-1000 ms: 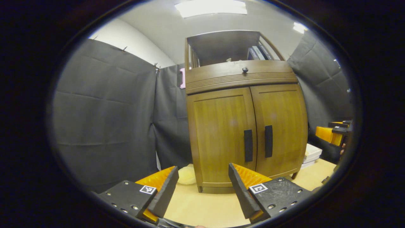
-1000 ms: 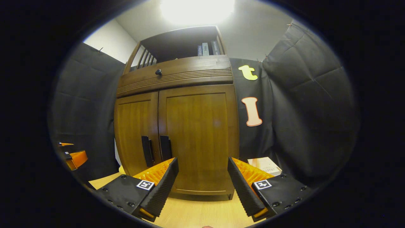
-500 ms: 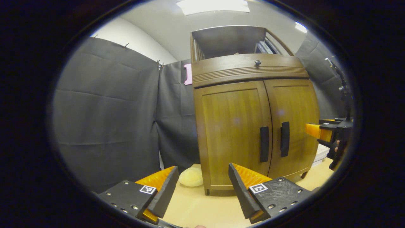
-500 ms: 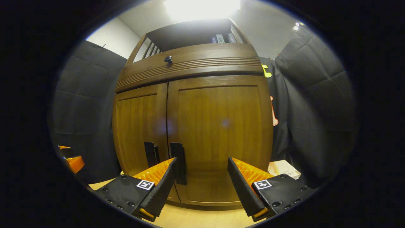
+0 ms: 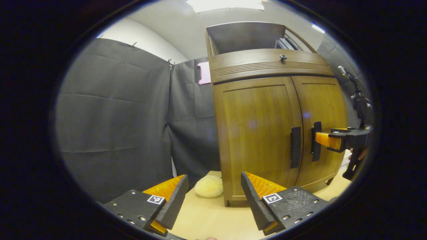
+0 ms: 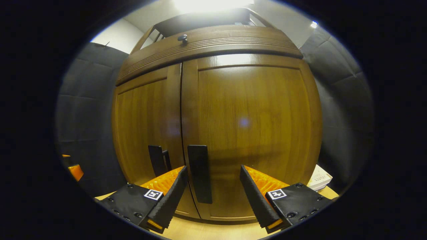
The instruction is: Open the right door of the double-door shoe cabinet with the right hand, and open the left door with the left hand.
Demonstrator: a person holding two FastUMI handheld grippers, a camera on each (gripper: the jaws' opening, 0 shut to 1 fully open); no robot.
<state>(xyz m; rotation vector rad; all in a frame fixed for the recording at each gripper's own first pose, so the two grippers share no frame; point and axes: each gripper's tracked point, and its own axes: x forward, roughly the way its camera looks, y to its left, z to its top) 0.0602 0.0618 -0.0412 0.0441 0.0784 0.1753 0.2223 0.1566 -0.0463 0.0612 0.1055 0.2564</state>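
right gripper [image 6: 213, 178] closing in on the right door's handle [image 6: 199, 173], jaws spread and empty

the shoe cabinet [image 5: 277, 130] stands on the pale tabletop [image 5: 213, 216], both doors shut. its glossy wood doors look rigid and likely swing on side hinges; the flat, dark, upright bar handles beside the centre seam are the places to grip. the left gripper [image 5: 213, 196], also spread and empty, hangs well short of the left door's handle [image 5: 295, 151].

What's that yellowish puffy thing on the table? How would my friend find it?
Start at the big brown wooden cabinet standing on the light wooden table. Look down to its bottom left corner, beside the dark cloth wall: the pale yellow fluffy lump lies there on the tabletop. It is the one soft, rounded thing, unlike the flat white stack on the cabinet's other side.
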